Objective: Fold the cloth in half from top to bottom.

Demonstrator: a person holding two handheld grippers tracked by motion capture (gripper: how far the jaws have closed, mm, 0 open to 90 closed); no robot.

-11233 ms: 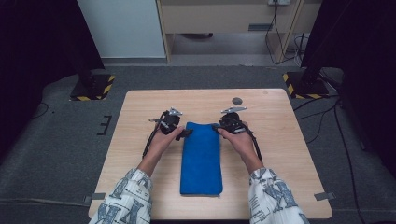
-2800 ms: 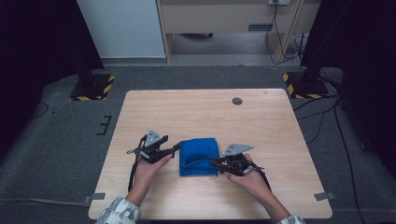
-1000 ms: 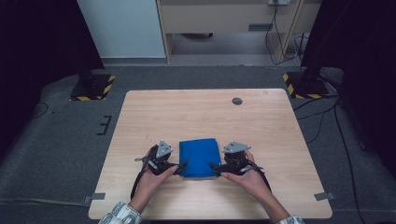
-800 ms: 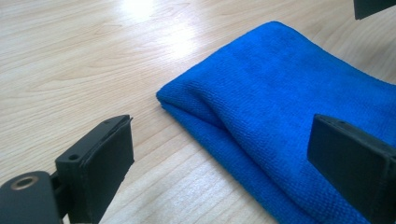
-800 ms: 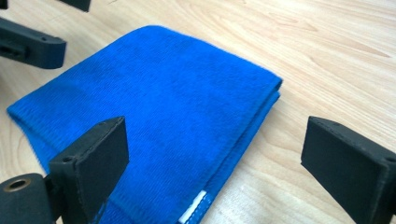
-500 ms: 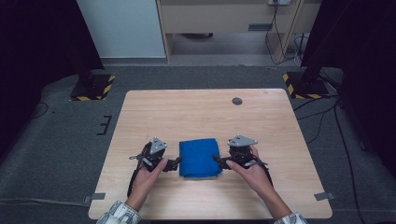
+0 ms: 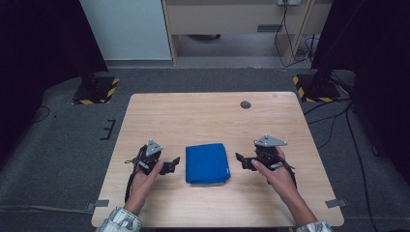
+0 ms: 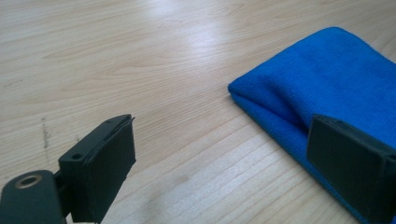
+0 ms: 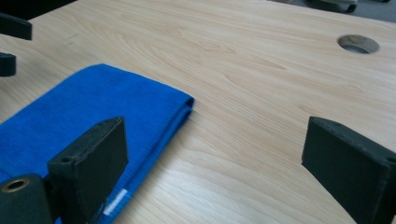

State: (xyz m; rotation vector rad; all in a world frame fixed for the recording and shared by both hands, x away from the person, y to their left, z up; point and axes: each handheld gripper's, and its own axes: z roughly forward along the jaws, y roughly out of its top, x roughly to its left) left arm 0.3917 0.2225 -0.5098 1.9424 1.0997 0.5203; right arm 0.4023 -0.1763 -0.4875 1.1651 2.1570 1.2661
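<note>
A blue cloth (image 7: 207, 163), folded into a small rectangle, lies flat on the wooden table (image 7: 212, 116) near its front middle. My left gripper (image 7: 173, 163) rests just left of the cloth, open, with nothing between its jaws. My right gripper (image 7: 240, 160) sits a short way right of the cloth, also open and empty. In the left gripper view the cloth's folded corner (image 8: 299, 93) lies ahead to the right, behind one jaw. In the right gripper view the cloth (image 9: 93, 112) lies to the left, with a small white tag (image 9: 115, 202) at its edge.
A round cable hole (image 7: 245, 104) is set in the table's far right part, also in the right gripper view (image 9: 358, 44). Dark floor with hazard-striped stand bases (image 7: 96, 91) surrounds the table. A cabinet (image 7: 232, 19) stands behind.
Both grippers have let go of the cloth and drawn apart sideways, left one leftward, right one rightward. Earlier the long cloth was folded toward the person into a small rectangle.
</note>
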